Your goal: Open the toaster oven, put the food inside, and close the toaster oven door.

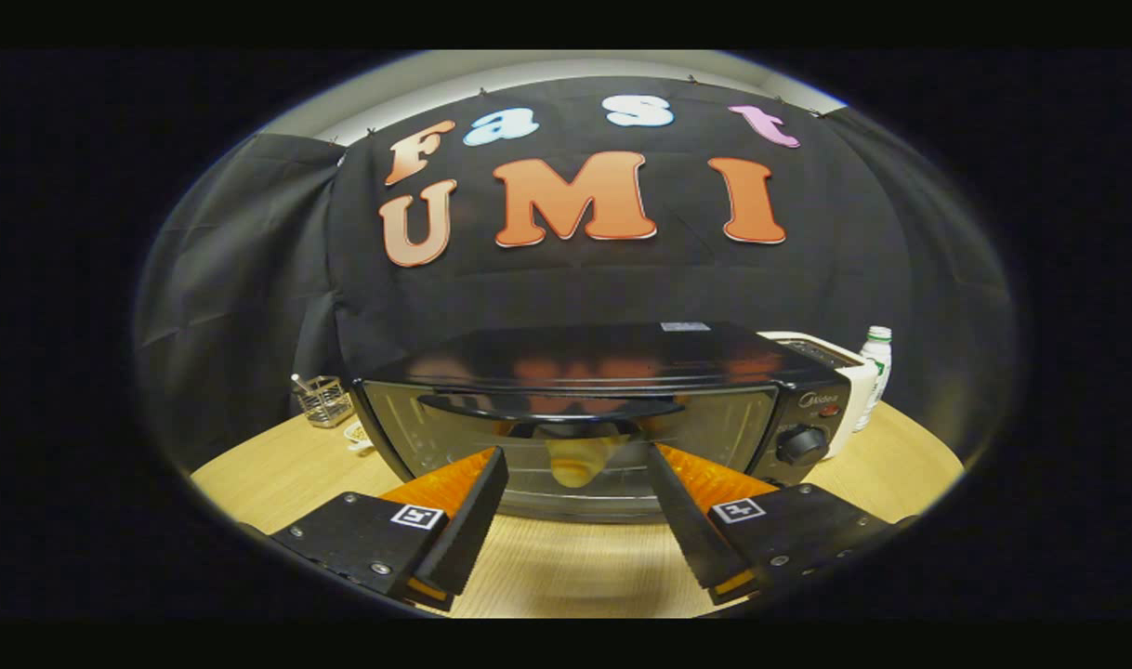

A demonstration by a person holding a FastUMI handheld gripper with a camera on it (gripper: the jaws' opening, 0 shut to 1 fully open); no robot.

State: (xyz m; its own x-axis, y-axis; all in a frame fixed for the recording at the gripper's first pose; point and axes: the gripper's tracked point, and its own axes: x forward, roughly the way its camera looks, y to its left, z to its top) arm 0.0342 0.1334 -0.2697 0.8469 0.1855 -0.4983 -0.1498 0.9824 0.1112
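A black toaster oven [612, 358] stands on the wooden table [566, 567], just ahead of my fingers. Its glass door [715, 432] looks shut, with the dark handle [547, 407] running across the top of the pane. Through the glass, a pale rounded piece of food [575, 469] shows low in the oven. My gripper [577, 452] is open in front of the door, a little apart from it. Nothing sits between the fingers [473, 520]. The control knob [801, 445] is on the oven's right side panel.
A wire basket [322, 400] and a small white object [357, 435] stand to the left of the oven. Behind its right side are a white appliance [840, 372] and a plastic bottle [877, 367]. Black cloth hangs close behind the table.
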